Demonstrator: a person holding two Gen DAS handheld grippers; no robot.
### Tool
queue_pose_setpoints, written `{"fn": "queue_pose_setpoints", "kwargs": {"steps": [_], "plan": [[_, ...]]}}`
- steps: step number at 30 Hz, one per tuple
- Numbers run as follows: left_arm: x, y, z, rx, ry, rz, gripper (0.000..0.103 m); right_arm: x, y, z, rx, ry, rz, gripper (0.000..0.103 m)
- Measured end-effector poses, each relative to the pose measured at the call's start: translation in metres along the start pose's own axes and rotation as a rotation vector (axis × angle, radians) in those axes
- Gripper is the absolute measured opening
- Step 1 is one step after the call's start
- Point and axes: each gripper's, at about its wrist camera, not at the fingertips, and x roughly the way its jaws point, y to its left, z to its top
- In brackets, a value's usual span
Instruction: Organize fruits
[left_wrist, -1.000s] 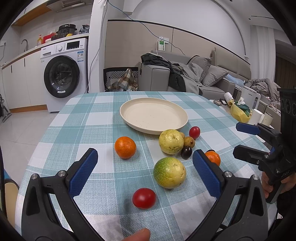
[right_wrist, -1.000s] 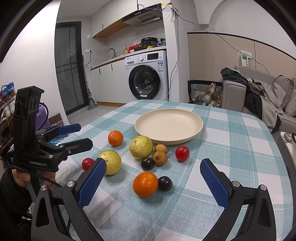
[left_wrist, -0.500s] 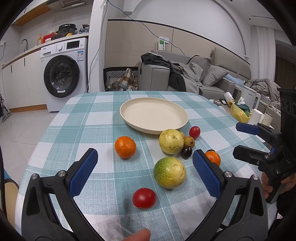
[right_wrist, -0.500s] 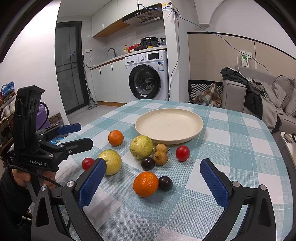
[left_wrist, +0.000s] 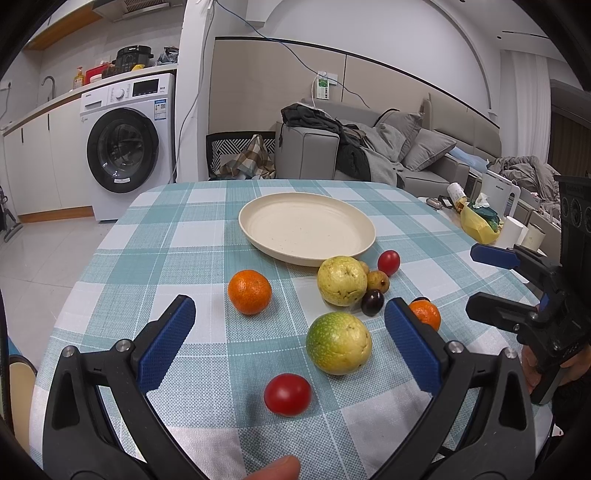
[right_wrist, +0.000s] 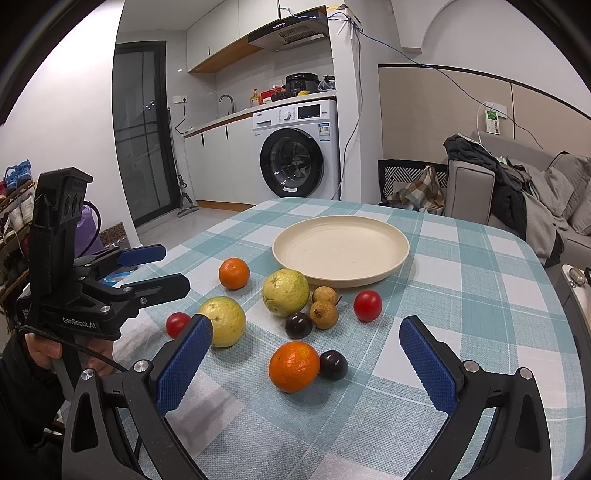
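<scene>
Just ahead of my left tongs (left_wrist: 288, 339), spread wide and empty, lies a cherry tomato (left_wrist: 287, 394); my right tongs (right_wrist: 306, 354), equally spread, face a mandarin (right_wrist: 293, 366), plate (right_wrist: 291, 258) beyond.

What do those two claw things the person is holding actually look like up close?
Both are black plastic frames with silver screws and two fingers faced with blue textured pads. The left gripper carries a tall black block on top, white "GenRobot.AI" lettering on its side and a black cable trailing by the hand. The right gripper looks the same build; a dark sleeve shows at its hand.
</scene>
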Motion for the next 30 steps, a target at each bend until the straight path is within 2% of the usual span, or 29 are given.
{"fn": "queue_pose_setpoints", "kwargs": {"steps": [9, 30], "plan": [[0.0, 0.0, 0.0, 0.0, 0.001, 0.001, 0.102, 0.001, -0.001, 0.001, 0.003, 0.012, 0.013, 0.103], [0.005, -0.005, -0.005, 0.018, 0.007, 0.005, 0.102, 0.01, -0.003, 0.003, 0.015, 0.058, -0.07, 0.103]]}}
